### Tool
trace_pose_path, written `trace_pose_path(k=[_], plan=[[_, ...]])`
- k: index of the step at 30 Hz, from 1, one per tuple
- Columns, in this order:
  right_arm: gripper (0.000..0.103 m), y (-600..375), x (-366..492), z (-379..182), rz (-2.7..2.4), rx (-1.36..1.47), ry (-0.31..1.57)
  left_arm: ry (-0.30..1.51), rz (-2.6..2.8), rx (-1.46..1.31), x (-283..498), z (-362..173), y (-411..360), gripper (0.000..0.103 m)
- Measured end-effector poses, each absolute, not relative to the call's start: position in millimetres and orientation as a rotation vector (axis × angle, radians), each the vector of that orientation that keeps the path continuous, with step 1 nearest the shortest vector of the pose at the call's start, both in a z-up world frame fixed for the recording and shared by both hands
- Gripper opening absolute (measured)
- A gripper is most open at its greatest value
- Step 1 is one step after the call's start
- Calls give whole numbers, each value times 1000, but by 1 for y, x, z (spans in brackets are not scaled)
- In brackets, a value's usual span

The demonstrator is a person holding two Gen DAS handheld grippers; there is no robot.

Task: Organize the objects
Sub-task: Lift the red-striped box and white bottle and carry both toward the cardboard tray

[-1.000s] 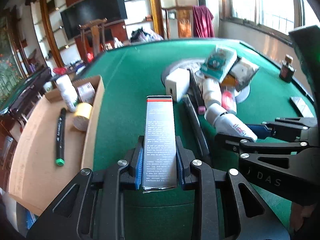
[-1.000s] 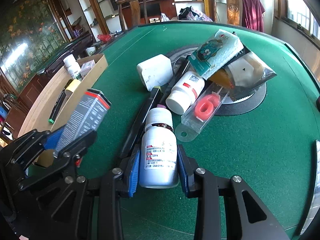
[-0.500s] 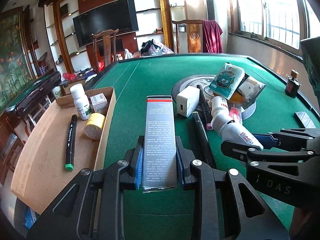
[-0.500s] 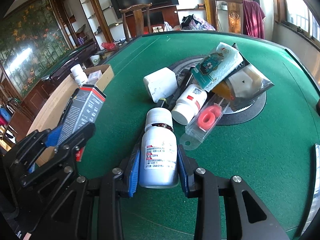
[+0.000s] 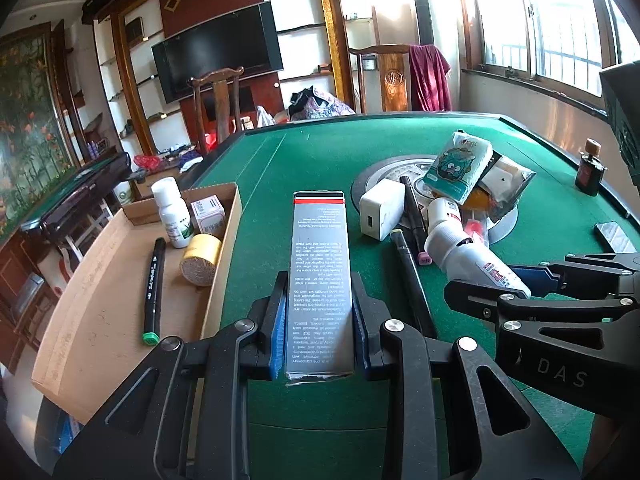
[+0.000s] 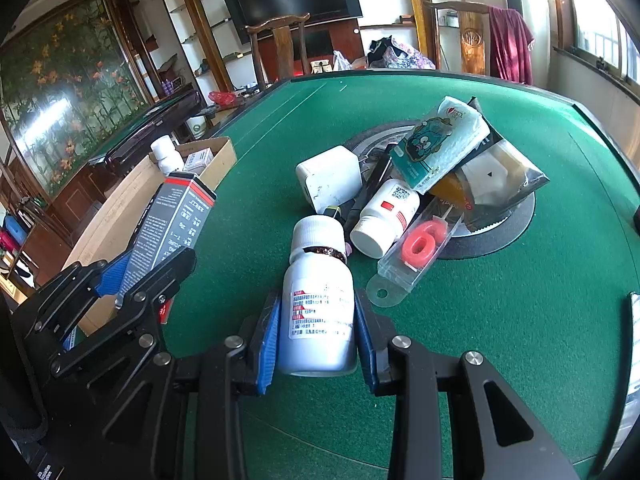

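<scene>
My left gripper [image 5: 319,332] is shut on a long grey box with a red stripe [image 5: 320,264], held above the green table; it also shows in the right wrist view [image 6: 172,220]. My right gripper [image 6: 318,336] is shut on a white pill bottle [image 6: 318,296], seen too in the left wrist view [image 5: 472,260]. A cardboard tray [image 5: 100,280] at the left holds a black marker [image 5: 154,288], a white bottle [image 5: 172,212], a small carton [image 5: 208,212] and a yellow tape roll [image 5: 200,264]. A pile lies mid-table: a white charger [image 6: 330,178], another pill bottle [image 6: 386,216], a red ring in a clear pack [image 6: 420,246], snack packets [image 6: 440,144].
Black pens [image 5: 412,224] lie beside the pile on a round centre plate [image 6: 500,224]. A small brown bottle [image 5: 590,168] and a dark flat item [image 5: 614,236] stand near the table's right edge. Chairs and a TV are beyond the far edge.
Both grippers have risen and pulled back from the table with their objects still held; the pile and tray look farther away. Nothing was released.
</scene>
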State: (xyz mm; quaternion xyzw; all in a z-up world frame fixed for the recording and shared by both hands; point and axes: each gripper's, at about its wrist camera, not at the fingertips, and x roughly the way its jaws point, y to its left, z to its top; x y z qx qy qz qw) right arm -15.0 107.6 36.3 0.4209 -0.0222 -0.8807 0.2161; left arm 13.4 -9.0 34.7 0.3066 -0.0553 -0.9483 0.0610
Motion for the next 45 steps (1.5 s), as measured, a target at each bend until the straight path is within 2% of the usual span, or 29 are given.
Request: trace_pose_path(k=[45], plan=[[34,109,-16,35,-2441,1165,-60,-240,-2857,872,20,38,4,27]])
